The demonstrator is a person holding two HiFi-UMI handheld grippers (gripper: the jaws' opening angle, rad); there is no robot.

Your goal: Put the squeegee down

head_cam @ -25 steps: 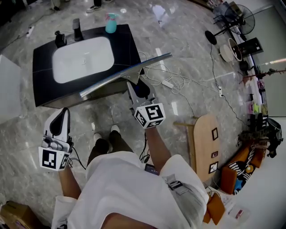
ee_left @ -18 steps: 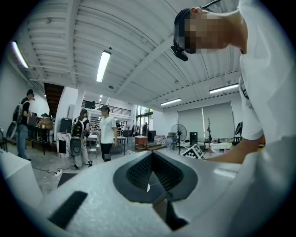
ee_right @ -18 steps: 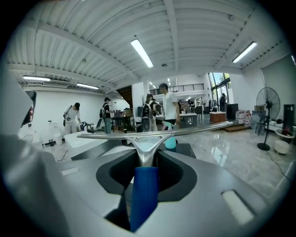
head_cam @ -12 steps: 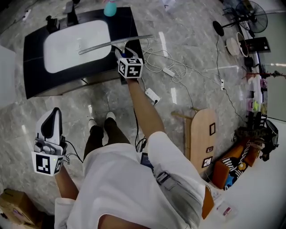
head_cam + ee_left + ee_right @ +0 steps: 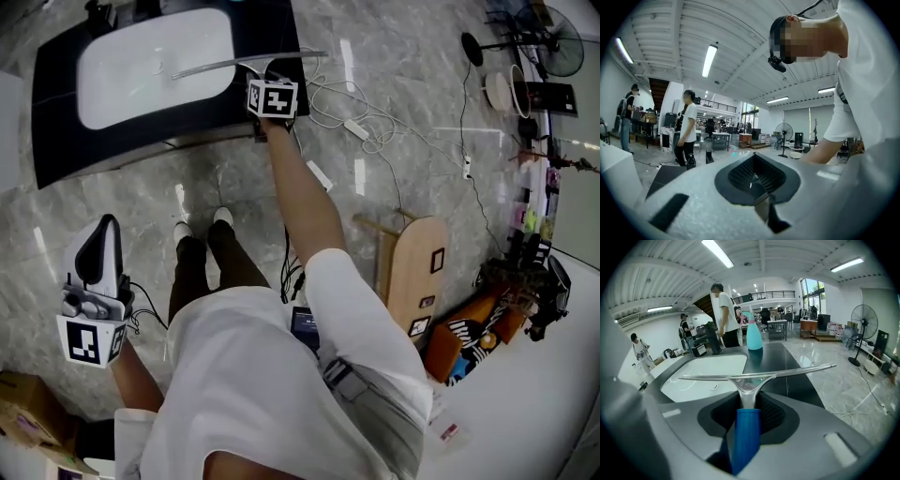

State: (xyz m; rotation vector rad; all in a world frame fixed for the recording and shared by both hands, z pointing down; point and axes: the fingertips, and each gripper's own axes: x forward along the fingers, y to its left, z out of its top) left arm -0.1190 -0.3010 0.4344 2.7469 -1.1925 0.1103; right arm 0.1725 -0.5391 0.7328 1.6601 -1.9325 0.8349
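Observation:
The squeegee has a blue handle (image 5: pixel 745 434) and a long metal blade (image 5: pixel 757 373). My right gripper (image 5: pixel 746 420) is shut on the handle, arm stretched out to the black counter (image 5: pixel 56 112). In the head view the squeegee blade (image 5: pixel 239 64) lies across the right side of the white basin (image 5: pixel 141 66) and the counter beside it; I cannot tell whether it touches. The right gripper (image 5: pixel 268 79) sits at the counter's right front corner. My left gripper (image 5: pixel 103 239) hangs low at the left, jaws together and holding nothing; the same left gripper (image 5: pixel 758 190) points out into the hall.
A teal spray bottle (image 5: pixel 754 336) stands at the counter's far edge. White cables (image 5: pixel 361 127) trail over the marble floor right of the counter. A wooden board (image 5: pixel 412 272) and a fan (image 5: pixel 548 26) are further right. A cardboard box (image 5: pixel 23 403) sits bottom left. People stand behind the counter.
The right gripper has swung down and away from me with the squeegee, from above the floor to the counter's corner; the blade now lies over the basin. The left gripper sank a little.

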